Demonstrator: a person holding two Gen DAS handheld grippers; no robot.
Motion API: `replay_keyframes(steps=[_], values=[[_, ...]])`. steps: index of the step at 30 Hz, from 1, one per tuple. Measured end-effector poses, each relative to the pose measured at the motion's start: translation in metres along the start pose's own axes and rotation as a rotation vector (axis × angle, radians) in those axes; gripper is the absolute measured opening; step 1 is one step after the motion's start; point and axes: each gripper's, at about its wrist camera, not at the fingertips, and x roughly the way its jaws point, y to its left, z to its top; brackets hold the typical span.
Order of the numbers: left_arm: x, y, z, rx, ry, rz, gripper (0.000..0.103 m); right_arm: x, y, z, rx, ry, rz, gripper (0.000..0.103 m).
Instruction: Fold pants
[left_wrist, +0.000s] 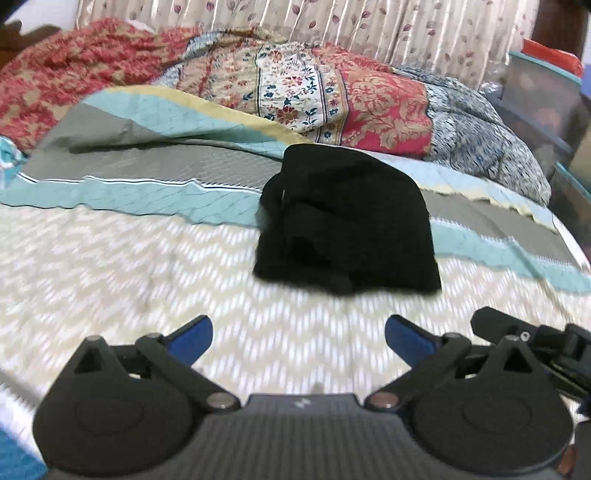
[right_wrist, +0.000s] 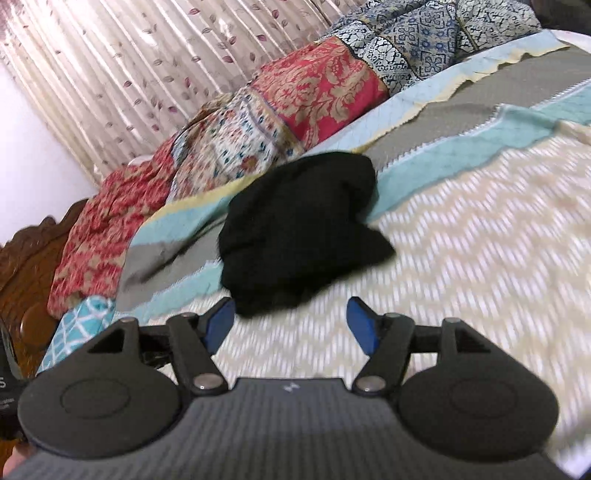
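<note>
Black pants lie in a compact folded bundle on the bed, half on the cream zigzag cover and half on its teal and grey border. My left gripper hangs open in front of the bundle, a short way off, nothing between its blue pads. In the right wrist view the same black pants sit just beyond my right gripper, which is open and holds nothing; its left pad is close to the bundle's near edge. Part of the right gripper shows at the right of the left wrist view.
A rumpled floral quilt in red, cream and blue runs along the far side of the bed under a leaf-print curtain. A carved wooden headboard stands at the left. Storage boxes stand beyond the bed's right edge.
</note>
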Motion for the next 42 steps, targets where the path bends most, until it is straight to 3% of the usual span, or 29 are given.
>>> replay_keyframes(steps=[6, 10, 18, 32, 42], values=[[-0.056, 0.005, -0.038, 0.028, -0.006, 0.033, 0.103, -0.057, 0.017, -0.053, -0.008, 0.002, -0.025, 0.083], [-0.078, 0.002, -0.055, 0.065, -0.01, 0.048, 0.103, -0.074, 0.017, -0.079, 0.027, 0.04, -0.028, 0.084], [-0.095, -0.007, -0.077, 0.098, 0.032, 0.131, 0.103, -0.087, 0.025, -0.09, 0.022, 0.061, -0.039, 0.09], [-0.12, 0.002, -0.085, 0.096, -0.038, 0.18, 0.103, -0.098, 0.043, -0.105, -0.004, 0.049, -0.093, 0.091], [-0.101, 0.006, -0.096, 0.137, 0.065, 0.177, 0.103, -0.091, 0.044, -0.119, 0.019, 0.114, -0.119, 0.091]])
